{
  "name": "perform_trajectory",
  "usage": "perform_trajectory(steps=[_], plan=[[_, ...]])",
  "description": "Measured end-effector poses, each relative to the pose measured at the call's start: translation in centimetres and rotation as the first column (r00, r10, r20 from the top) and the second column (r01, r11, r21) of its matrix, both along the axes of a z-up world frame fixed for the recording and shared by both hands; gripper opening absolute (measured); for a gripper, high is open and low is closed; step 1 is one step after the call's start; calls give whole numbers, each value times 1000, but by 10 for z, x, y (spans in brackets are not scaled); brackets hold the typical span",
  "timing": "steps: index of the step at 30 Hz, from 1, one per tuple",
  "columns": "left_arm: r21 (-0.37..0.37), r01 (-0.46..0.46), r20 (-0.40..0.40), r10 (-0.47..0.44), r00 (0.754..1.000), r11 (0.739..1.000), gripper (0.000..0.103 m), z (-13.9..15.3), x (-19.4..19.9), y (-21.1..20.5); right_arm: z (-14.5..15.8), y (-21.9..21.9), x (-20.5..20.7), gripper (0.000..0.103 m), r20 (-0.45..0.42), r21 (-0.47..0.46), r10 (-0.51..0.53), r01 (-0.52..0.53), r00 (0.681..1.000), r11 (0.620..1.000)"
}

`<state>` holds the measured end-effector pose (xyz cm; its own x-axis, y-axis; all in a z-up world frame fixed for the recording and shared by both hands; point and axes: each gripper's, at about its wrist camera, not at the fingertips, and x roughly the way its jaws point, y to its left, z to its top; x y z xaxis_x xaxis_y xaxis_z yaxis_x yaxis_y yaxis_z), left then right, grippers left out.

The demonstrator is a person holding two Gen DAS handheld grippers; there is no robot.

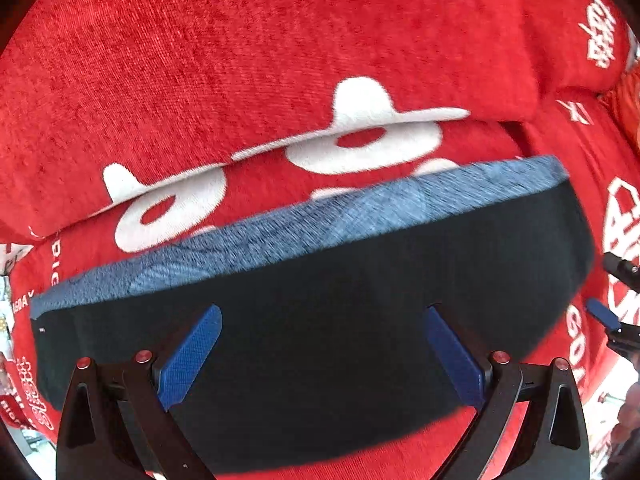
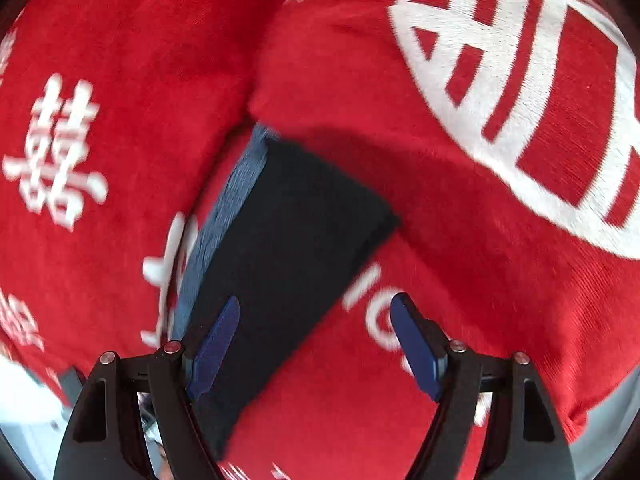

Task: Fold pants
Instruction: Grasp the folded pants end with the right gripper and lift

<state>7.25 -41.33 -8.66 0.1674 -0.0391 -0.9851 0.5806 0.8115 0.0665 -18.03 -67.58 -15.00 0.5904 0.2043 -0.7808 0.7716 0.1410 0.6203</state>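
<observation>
The pants [image 1: 320,320] are a folded dark navy bundle with a lighter blue-grey band [image 1: 304,220] along the far edge, lying on a red blanket. My left gripper [image 1: 322,316] is open, its blue fingers spread above the bundle, holding nothing. In the right wrist view the pants [image 2: 288,248] run away from me as a narrow dark strip with the blue-grey band [image 2: 224,224] on their left side. My right gripper [image 2: 316,304] is open and empty, its left finger over the pants' near end, its right finger over the blanket.
A red plush blanket [image 1: 240,60] with white characters covers the whole surface and lies in thick folds behind the pants [image 2: 440,80]. The right gripper's blue fingertip [image 1: 602,312] shows at the right edge of the left wrist view.
</observation>
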Motion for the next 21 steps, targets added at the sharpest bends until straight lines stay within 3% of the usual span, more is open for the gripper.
perform_trajectory(steps=[1, 2, 3, 8, 10, 11, 13, 16, 18, 21], plan=[[-4, -7, 8, 7, 1000, 1000, 102, -1, 4, 0, -5, -4, 2, 77, 4, 13, -13, 13, 1000, 1000], [-8, -12, 16, 12, 1000, 1000, 102, 0, 7, 0, -9, -7, 4, 48, 13, 23, -21, 20, 1000, 1000], [-10, -16, 30, 17, 999, 1000, 102, 1, 10, 0, -13, -10, 7, 6, 16, 30, -9, 9, 1000, 1000], [27, -22, 39, 21, 999, 999, 102, -2, 20, 6, -16, -10, 6, 8, -84, -13, 18, -20, 996, 1000], [35, -28, 52, 26, 998, 999, 102, 0, 25, 13, -10, -11, -5, 34, -154, -50, -31, 24, 988, 998], [33, -32, 60, 30, 998, 999, 102, 2, 27, 17, -2, -12, -10, 40, -179, -85, -51, 36, 983, 996], [25, -38, 71, 36, 997, 999, 102, 4, 35, 23, 16, -14, -13, 40, -143, -152, -33, 11, 989, 988], [37, -39, 66, 36, 997, 999, 102, -5, 46, 20, 43, -4, 22, 40, -43, -237, 132, -138, 990, 962], [29, -53, 49, 51, 997, 998, 102, -16, 51, 14, 43, 10, 67, 40, 24, -228, 290, -277, 957, 934], [49, -73, 50, 71, 996, 996, 102, -34, 53, 9, 33, 29, 118, 40, 43, -234, 400, -380, 916, 895]])
